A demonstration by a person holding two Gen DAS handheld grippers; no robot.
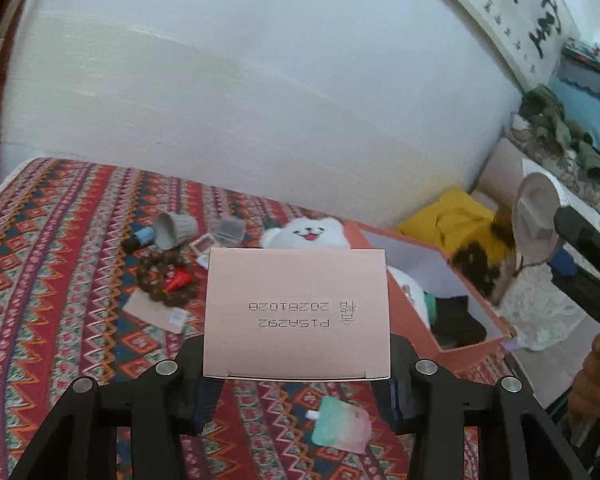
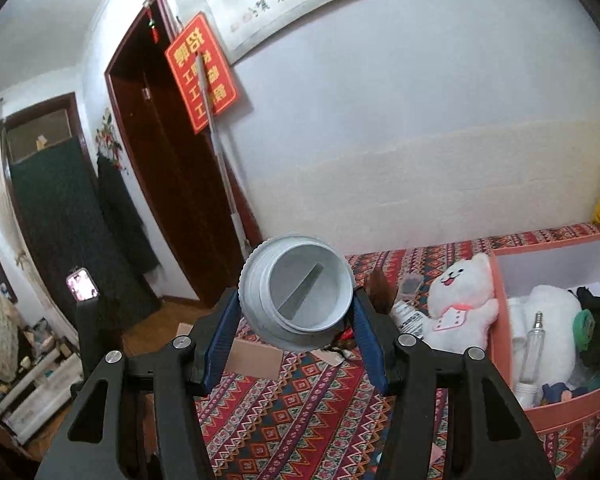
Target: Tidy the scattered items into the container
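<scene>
The left tool (image 1: 298, 364) is clamped on a flat pink carton (image 1: 297, 314), gripping it by its near end so that most of the carton juts out past the fingers, held up above the patterned bedspread (image 1: 60, 248). The right tool (image 2: 296, 334) is closed on a white ribbed cap (image 2: 298, 298), its open mouth turned back toward the camera, also held up in the air. Just to the right of both sits the open salmon-pink box (image 2: 512, 320), already holding a white plush shape, a small glass bottle (image 2: 534, 350), something dark and a few other bits. A white plush bear (image 2: 462, 306) leans against the outside of the box's left wall. Farther left on the bedspread lie a grey ribbed cup (image 1: 178, 229) on its side, a ring of brown beads (image 1: 166, 278) with a red piece on it, a card and a small clear case; a pastel pouch (image 1: 342, 424) lies below the left tool. The risks, as I judge them: the carton, pinched at one end only, could pivot or slip if swung fast, and it is wide enough to catch the box rim or wedge on the pile inside. The round cap could squirt out of its two-sided pinch and roll off the bed. With both tools heading for one box, they might also knock each other.
</scene>
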